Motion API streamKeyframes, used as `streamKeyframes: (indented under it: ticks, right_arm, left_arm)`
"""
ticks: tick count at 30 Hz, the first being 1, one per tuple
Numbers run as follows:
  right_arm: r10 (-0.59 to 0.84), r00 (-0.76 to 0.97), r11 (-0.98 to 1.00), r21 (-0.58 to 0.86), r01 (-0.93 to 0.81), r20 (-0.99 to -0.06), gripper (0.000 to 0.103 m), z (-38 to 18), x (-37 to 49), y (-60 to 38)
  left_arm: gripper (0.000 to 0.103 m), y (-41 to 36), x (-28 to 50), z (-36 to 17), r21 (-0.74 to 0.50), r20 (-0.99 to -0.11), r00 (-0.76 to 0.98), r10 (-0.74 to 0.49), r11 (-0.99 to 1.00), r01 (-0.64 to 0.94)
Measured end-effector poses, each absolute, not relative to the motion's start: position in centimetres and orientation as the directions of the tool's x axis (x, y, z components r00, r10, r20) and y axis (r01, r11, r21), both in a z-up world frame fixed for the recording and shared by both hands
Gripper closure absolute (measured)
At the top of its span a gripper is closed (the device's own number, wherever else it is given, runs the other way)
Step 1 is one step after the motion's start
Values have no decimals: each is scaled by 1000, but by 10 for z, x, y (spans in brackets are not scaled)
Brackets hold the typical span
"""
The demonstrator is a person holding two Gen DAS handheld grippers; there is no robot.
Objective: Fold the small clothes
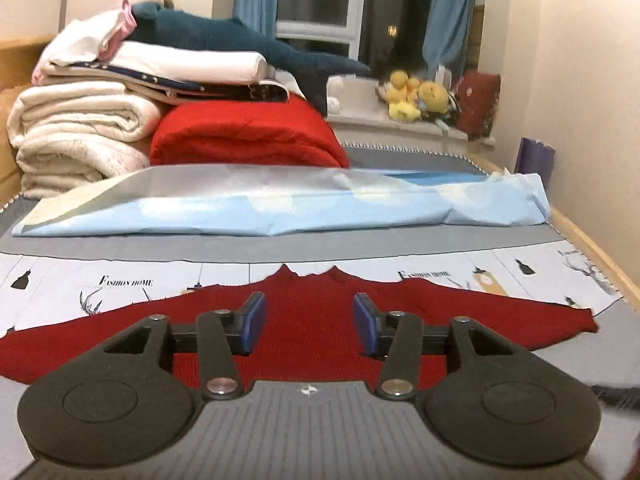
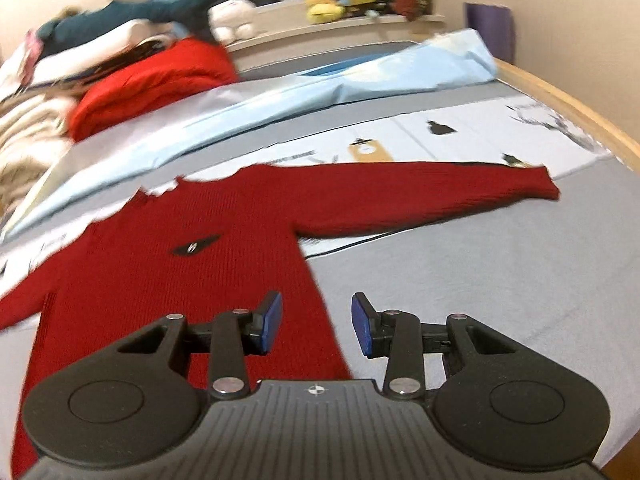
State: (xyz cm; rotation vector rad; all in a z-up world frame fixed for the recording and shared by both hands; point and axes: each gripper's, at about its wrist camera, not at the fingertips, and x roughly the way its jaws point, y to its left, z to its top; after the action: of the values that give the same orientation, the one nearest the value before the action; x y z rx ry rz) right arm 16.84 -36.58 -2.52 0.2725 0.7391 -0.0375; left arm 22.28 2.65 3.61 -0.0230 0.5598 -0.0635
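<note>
Nearest, the left gripper (image 1: 309,326) and right gripper (image 2: 317,326) hang above the bed, jaws apart and holding nothing. Beneath them a red sweater (image 2: 200,240) lies flat with sleeves spread, likely laid out for folding. Its hem is cut off. Beyond lies a pale blue sheet (image 1: 280,208), then blurred stacked bedding (image 1: 80,128).

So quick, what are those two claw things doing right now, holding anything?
Left gripper: open, nothing between its pads, above the red sweater.
Right gripper: open, holding nothing, over the sweater's edge.
</note>
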Motion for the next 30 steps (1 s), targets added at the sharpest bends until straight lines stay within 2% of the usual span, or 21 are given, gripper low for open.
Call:
streamKeyframes:
  ticks: [2, 4, 5, 9, 13, 17, 25, 26, 28, 30]
  right_arm:
    - [57, 735, 951, 261, 166, -675, 63, -27, 180, -379]
    - [48, 722, 943, 269, 195, -690, 63, -29, 197, -396]
    - [36, 723, 935, 278, 219, -690, 63, -28, 204, -407]
    - [-40, 728, 848, 363, 387, -684, 65, -46, 245, -462]
    - [-123, 734, 755, 417, 506, -668, 65, -83, 276, -506]
    - [-91, 728, 645, 517, 563, -680, 65, -129, 299, -537]
    - [-139, 755, 525, 599, 605, -641, 64, -168, 340, -569]
    - [-151, 757, 530, 594, 605, -635, 66, -169, 343, -570]
    - [-190, 745, 546, 562, 621, -639, 85, -166, 351, -569]
    - [-247, 728, 549, 527, 649, -640, 90, -160, 357, -566]
  left_arm:
    - [54, 18, 239, 9, 29, -680, 733, -1, 999, 29]
    - [56, 20, 257, -4, -55, -734, 677, -50, 998, 15]
    - [56, 21, 266, -6, -88, -730, 679, -76, 996, 17]
    - [55, 19, 282, -14, -2, -695, 718, -15, 1000, 19]
    - [55, 30, 296, -31, 7, -742, 671, 2, 1000, 5]
    - [55, 49, 298, -39, -24, -768, 641, -7, 1000, -17]
    - [55, 61, 304, -53, -10, -784, 621, -4, 1000, -6]
    - [55, 63, 304, -55, -10, -787, 617, -3, 1000, -8]
    - [55, 67, 306, -58, -6, -794, 608, 3, 1000, -14]
    - [55, 74, 306, -58, -12, -793, 610, 5, 1000, -24]
